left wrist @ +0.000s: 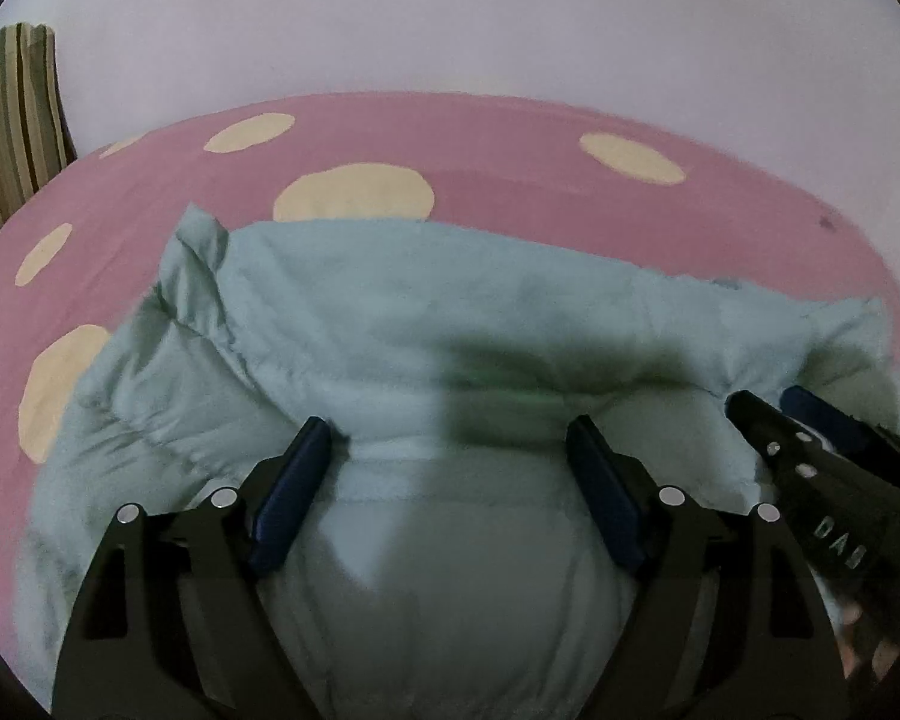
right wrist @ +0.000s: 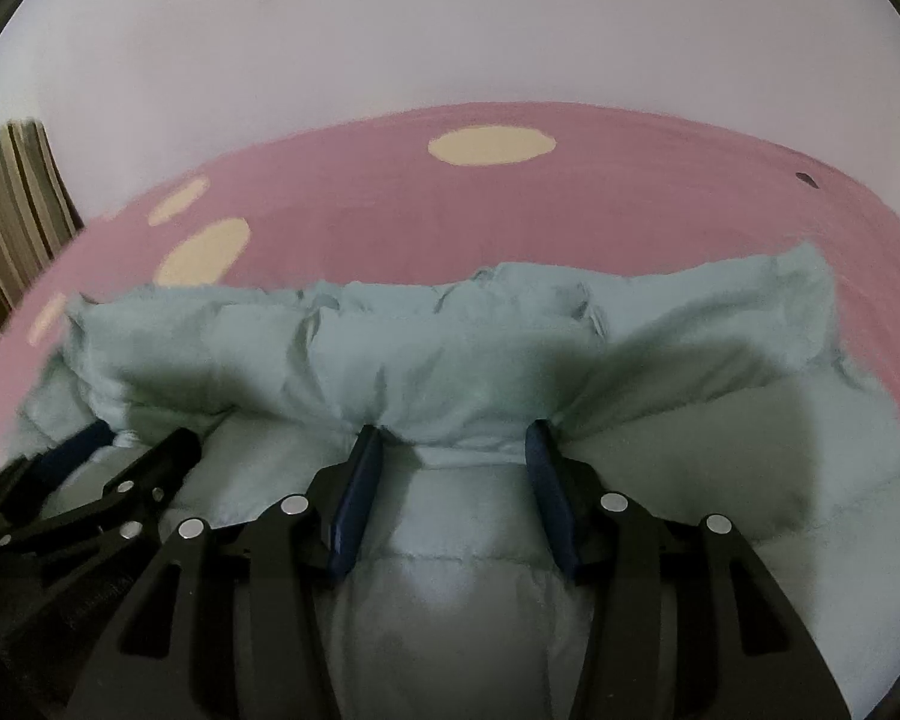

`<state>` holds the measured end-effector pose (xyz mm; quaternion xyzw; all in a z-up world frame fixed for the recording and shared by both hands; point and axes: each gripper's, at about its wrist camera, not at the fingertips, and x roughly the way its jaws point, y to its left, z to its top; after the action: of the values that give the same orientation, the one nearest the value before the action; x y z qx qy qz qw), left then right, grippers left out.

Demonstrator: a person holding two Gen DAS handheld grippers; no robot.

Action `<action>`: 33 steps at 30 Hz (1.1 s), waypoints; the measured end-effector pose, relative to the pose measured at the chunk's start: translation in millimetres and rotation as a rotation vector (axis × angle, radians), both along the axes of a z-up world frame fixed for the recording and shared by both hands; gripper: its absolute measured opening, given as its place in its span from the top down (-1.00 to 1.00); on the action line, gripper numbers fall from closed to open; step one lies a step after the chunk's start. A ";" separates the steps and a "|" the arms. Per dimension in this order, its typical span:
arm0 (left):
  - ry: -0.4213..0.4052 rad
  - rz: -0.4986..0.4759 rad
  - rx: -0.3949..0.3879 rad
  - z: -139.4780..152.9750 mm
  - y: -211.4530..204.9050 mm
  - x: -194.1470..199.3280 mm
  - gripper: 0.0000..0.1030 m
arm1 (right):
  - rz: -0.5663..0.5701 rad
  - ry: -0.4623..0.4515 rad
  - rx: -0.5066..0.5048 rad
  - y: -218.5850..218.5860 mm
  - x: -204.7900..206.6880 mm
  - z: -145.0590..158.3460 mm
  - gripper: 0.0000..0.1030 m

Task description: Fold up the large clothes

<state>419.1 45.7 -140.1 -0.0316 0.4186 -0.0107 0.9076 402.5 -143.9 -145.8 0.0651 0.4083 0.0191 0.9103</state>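
Two tongs, left tongs (left wrist: pixel 450 438) and right tongs (right wrist: pixel 453 441), stand spread at the near fold of the pale green padded garment (left wrist: pixel 450 312) on the pink spotted bed (left wrist: pixel 510 138), apparently pressing it flat, gripping nothing.

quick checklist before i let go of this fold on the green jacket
1. Left gripper jaws astride the folded edge of the green jacket: ok.
2. Right gripper jaws astride the same edge: ok.
3. Jaws clamped firmly: cannot tell; gaps show.
4. Fold laid over the jacket body: ok.
5. Jacket fully on the pink bedsheet: cannot tell, near side hidden.
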 end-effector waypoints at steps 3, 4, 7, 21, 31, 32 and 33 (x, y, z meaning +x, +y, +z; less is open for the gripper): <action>-0.054 0.025 -0.001 22.7 20.9 -20.3 -0.56 | -0.023 -0.054 -0.025 -19.0 -21.8 21.6 0.03; -0.073 0.038 0.010 27.7 27.8 -26.9 -0.56 | -0.036 -0.067 -0.044 -25.1 -27.4 25.4 0.03; -0.081 0.094 0.036 26.6 50.3 -34.1 -0.56 | -0.084 -0.066 -0.092 -48.9 -40.2 27.0 0.03; 0.017 0.139 0.056 -22.1 65.3 -13.3 -0.56 | -0.134 0.014 -0.110 -72.7 -37.4 -25.5 -0.03; -0.025 0.165 -0.046 23.9 100.7 -64.3 -0.77 | -0.138 -0.051 -0.058 -92.0 -73.7 20.2 -0.51; -0.024 0.178 -0.073 25.1 107.4 -72.2 -0.77 | -0.141 -0.047 -0.054 -95.3 -77.7 21.1 -0.51; -0.019 0.189 -0.099 24.8 111.4 -77.7 -0.79 | -0.148 -0.040 -0.052 -100.4 -83.7 21.2 -0.52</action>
<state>341.4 157.2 -115.3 -0.1158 0.4041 0.0541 0.9058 318.8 -244.3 -124.6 0.0713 0.3844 -0.0576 0.9186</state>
